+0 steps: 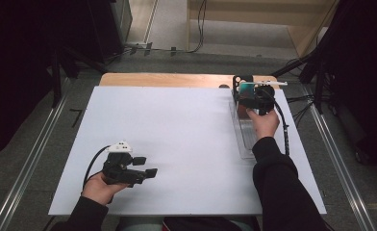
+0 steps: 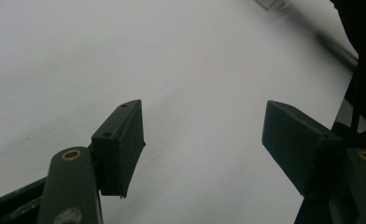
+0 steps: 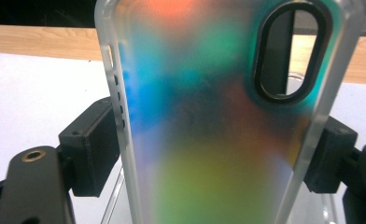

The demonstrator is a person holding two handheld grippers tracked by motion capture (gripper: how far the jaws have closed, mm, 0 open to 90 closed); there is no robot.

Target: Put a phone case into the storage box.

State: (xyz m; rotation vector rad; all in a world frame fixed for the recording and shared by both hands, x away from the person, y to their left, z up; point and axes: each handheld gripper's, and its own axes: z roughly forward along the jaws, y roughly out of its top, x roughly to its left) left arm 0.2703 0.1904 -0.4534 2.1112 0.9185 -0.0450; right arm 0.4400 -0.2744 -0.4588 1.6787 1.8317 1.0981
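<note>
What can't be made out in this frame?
- Clear bin, high view: contents hidden by right gripper and hand.
- Phone case, right gripper view: bottom cut off by the frame edge; in the high view too small for detail.
- Left gripper view: objects at the top right corner blurred.

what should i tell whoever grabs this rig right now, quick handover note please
Right gripper: jaws shut on the sides of the iridescent translucent phone case, held over the far end of the clear plastic tray at the table's right edge.
Left gripper: jaws open with nothing between them, low over the white table sheet near the front left.
Done: case gripped.
Left: whether it goes into the tray or comes out of it cannot be told; finish that move and let go.
</note>
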